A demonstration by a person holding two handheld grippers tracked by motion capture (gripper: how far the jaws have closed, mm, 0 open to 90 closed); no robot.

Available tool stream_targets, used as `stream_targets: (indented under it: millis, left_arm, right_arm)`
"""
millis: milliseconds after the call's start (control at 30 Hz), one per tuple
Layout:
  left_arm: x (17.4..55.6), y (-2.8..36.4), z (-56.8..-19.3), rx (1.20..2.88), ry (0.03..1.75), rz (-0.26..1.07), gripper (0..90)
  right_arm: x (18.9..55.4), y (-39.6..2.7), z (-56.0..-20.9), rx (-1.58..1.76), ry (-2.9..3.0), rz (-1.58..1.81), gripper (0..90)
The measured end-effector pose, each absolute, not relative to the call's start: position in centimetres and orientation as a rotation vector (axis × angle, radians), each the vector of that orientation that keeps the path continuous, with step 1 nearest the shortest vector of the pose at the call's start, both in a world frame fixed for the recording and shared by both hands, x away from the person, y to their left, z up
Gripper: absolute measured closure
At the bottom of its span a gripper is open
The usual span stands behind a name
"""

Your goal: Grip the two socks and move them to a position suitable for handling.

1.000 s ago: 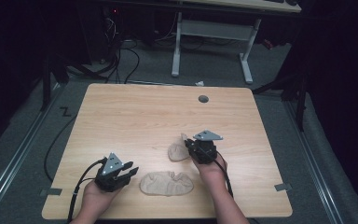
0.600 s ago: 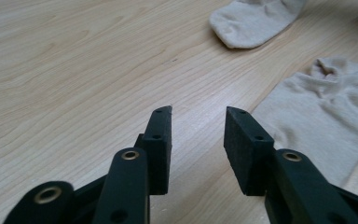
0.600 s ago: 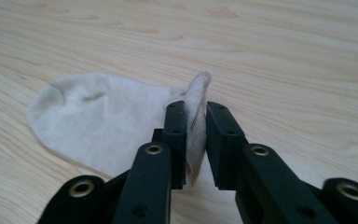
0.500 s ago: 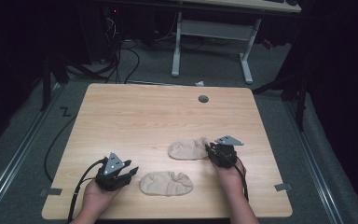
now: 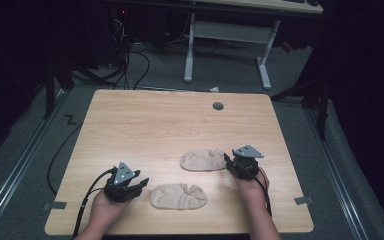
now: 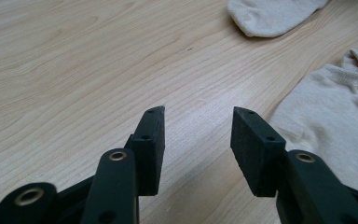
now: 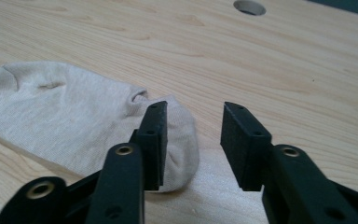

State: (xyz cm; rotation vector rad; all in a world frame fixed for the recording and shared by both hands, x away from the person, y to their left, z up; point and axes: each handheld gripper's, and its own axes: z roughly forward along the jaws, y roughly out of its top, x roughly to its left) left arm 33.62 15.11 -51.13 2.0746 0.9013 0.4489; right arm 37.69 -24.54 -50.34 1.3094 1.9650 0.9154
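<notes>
Two beige socks lie flat on the wooden bench (image 5: 130, 125), each near one hand-held gripper.

Right hand-held gripper (image 5: 228, 163): its jaws stand apart and have just been opening. In the right gripper view (image 7: 191, 140) nothing is pressed between the pads; bare wood shows in the gap. The far sock (image 5: 204, 160) lies to this gripper's left, its open end just beside the left jaw and partly behind it (contact with the jaw cannot be told). The sock is released and rests on the bench on its own. From this gripper the sock stretches away to the left, and the round cable hole (image 7: 249, 6) in the bench sits well ahead of the jaws.

Left hand-held gripper (image 5: 142, 183): its jaws are also apart and have just been opening, with nothing between them. In the left gripper view (image 6: 197, 140) only bench grain shows in the gap. The near sock (image 5: 178, 195) lies just to this gripper's right, its edge close beside the right jaw but apart from the pad. The far sock is visible farther ahead and to the right of these jaws.

In the high view both hands rest low at the near edge of the bench, the near sock between them. A black cable (image 5: 87, 200) trails back from the left hand-held gripper (it runs off the near edge).
</notes>
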Motion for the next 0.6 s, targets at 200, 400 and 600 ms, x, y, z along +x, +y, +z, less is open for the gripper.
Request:
stream_targets:
  millis: [200, 400, 600]
  left_arm:
    - [33.6, 15.4, -51.1, 2.066, 0.909, 0.437, 54.8]
    - [33.6, 15.7, -51.1, 2.061, 0.923, 0.422, 54.2]
    - [33.7, 15.8, -51.0, 2.036, 0.944, 0.406, 53.1]
  right_arm:
    - [38.6, -24.2, -50.6, 1.319, 2.021, 0.902, 78.6]
    - [40.4, -23.1, -52.6, 1.345, 2.11, 0.8, 83.5]
    - [40.0, -21.2, -52.7, 1.266, 2.164, 0.816, 83.7]
